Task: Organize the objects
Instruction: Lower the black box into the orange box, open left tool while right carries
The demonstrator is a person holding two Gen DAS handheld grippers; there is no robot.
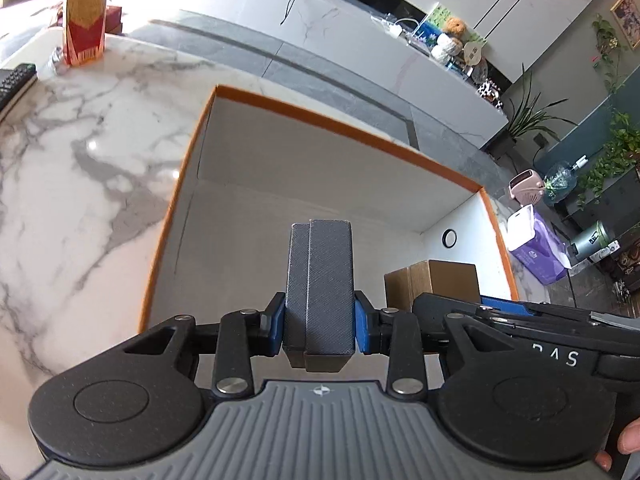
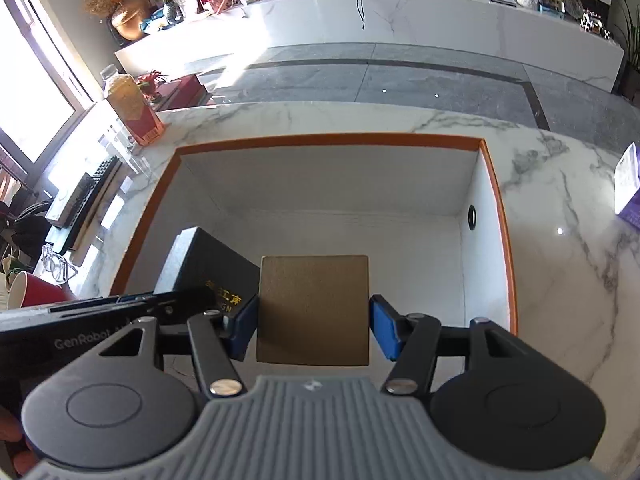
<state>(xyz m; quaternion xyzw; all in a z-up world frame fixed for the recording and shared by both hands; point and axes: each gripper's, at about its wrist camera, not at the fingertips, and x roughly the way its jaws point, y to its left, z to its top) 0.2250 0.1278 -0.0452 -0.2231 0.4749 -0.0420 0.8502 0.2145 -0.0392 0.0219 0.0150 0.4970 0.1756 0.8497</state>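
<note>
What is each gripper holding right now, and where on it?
Left gripper clamps a dark grey box by its two long sides, near the bottom. Right gripper holds a brown box by its opposite sides.

Left wrist view: looks steeply down along its fingers from close above the orange-rimmed box [image 1: 420,152], facing the far counter [image 1: 360,32]. Right wrist view: same steep downward look, close over the same box [image 2: 320,140], more squarely framed. Shared: box interior, marble table [image 1: 80,140] [image 2: 560,200], red-and-gold carton [image 1: 86,16] [image 2: 134,110], probably the same far counter [image 2: 400,12]. Each view catches the other gripper's body at its edge.
</note>
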